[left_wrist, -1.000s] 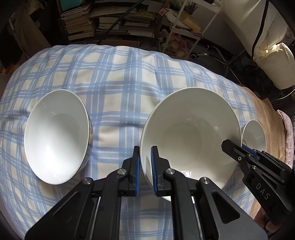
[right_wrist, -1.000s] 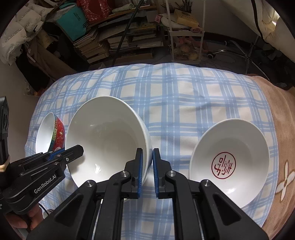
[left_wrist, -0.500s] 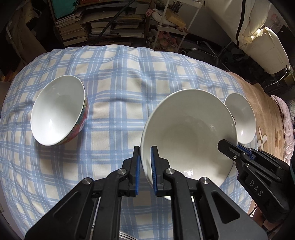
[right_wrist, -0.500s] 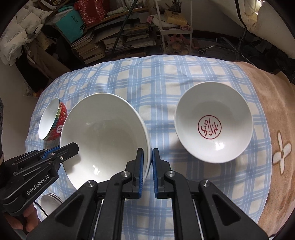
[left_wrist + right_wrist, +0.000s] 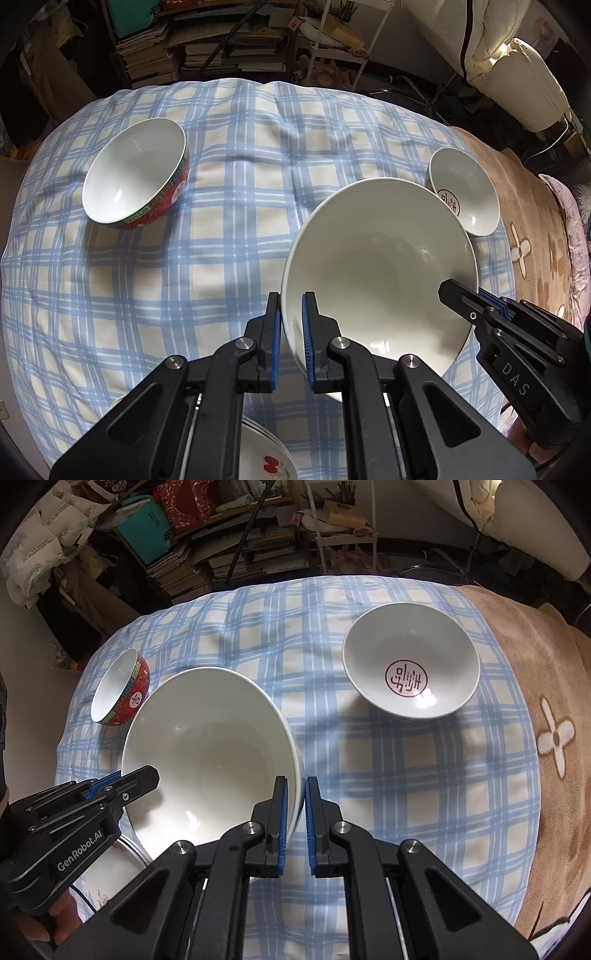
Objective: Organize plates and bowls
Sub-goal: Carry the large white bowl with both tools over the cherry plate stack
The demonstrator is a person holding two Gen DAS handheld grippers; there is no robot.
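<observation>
A large plain white bowl hangs above the checked cloth, held from both sides. My left gripper is shut on its left rim, which sits between the blue pads. My right gripper is shut on the opposite rim. Each gripper also shows in the other view: the right gripper and the left gripper. A red patterned bowl sits on the cloth at the left. A white bowl with a red seal sits at the right.
A stack of plates lies at the near edge, under the held bowl's left side. The blue checked cloth meets a brown flowered blanket on the right. Bookshelves and clutter stand beyond the far edge.
Both grippers have carried the large bowl up and back toward the near edge. The two bowls on the cloth look farther off, and the plate stack has come into view.
</observation>
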